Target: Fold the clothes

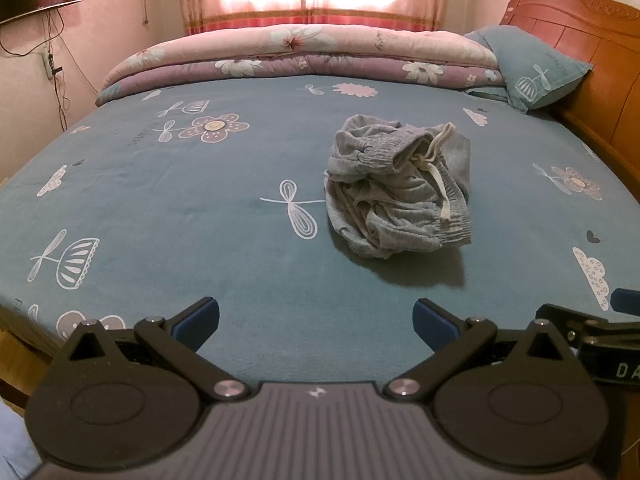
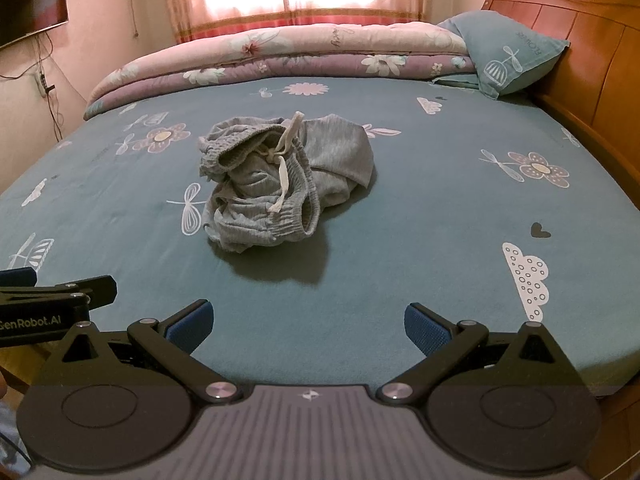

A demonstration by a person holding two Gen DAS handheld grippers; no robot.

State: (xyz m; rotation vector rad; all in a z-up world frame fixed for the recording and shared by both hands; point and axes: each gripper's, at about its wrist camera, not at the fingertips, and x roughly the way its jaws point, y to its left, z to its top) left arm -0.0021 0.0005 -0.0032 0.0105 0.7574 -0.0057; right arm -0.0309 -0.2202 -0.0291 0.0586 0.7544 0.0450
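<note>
Nothing was folded yet: the grey shorts (image 1: pixel 398 186) lay in a crumpled heap on the bed sheet (image 1: pixel 160 208), so all the work remained. The left claw (image 1: pixel 316 318) and the right claw (image 2: pixel 306 320) stood wide apart and empty, both well short of the shorts.

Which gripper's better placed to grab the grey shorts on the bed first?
Probably the left gripper: the grey shorts lie nearer its centreline than the right gripper's. Both are open and empty.
</note>
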